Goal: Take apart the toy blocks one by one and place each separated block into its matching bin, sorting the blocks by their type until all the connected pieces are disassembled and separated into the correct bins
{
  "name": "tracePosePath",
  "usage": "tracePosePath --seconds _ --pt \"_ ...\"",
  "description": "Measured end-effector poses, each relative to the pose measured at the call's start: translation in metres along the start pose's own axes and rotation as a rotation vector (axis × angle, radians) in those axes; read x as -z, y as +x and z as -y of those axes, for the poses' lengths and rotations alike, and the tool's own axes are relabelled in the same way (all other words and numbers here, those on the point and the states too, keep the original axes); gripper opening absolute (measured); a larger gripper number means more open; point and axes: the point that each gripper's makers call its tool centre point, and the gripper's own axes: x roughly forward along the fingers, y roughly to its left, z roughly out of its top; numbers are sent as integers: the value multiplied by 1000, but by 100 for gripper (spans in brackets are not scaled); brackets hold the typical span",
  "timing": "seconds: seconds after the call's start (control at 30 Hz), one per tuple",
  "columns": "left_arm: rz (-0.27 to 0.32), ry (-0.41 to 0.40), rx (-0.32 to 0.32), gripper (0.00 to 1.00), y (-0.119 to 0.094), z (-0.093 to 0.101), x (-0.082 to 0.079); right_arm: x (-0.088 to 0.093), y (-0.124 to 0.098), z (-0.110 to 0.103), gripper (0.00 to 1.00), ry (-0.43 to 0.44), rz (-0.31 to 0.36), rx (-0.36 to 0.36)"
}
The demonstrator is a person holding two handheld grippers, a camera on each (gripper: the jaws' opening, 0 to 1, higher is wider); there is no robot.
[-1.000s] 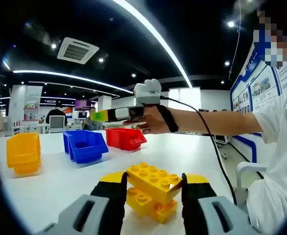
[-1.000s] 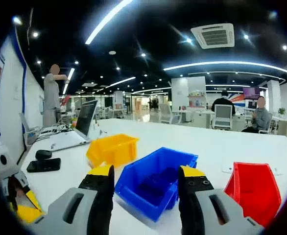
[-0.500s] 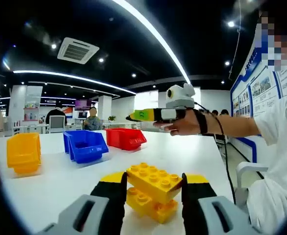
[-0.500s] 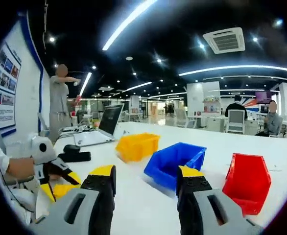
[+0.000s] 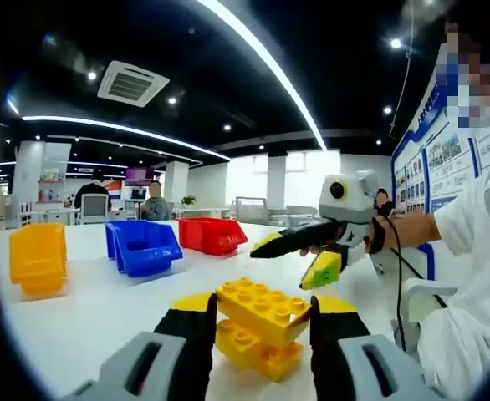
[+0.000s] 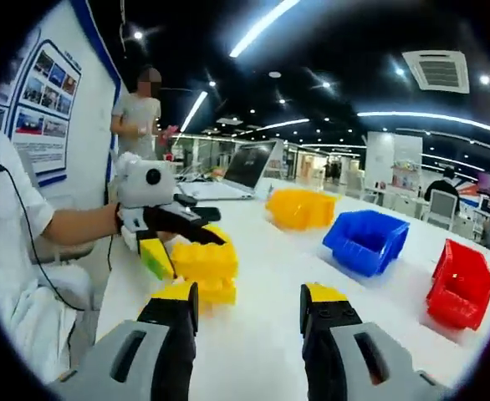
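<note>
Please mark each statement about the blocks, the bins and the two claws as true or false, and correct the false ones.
1. The left claw holds a stack of yellow blocks. True.
2. The right claw is shut on a red block. False: it is open with nothing between its jaws.
3. Three bins stand on the table: yellow, blue and red. True.
4. The blue bin stands between the yellow bin and the red bin. True.
5. The stack in the left claw has green and red blocks. False: every block visible in it is yellow.
</note>
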Motion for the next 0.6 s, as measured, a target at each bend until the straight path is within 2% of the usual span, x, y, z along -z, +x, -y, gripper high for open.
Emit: tracePosePath --seconds 0.17,0.33,0.6 --pt "0 -6 9 46 -1 2 0 15 14 -23 49 -40 -37 -57" --pt "0 -7 17 46 1 4 0 10 23 -33 48 -26 -14 -89" --pt "0 -5 24 46 2 7 -1 5 34 -39 32 37 24 -95"
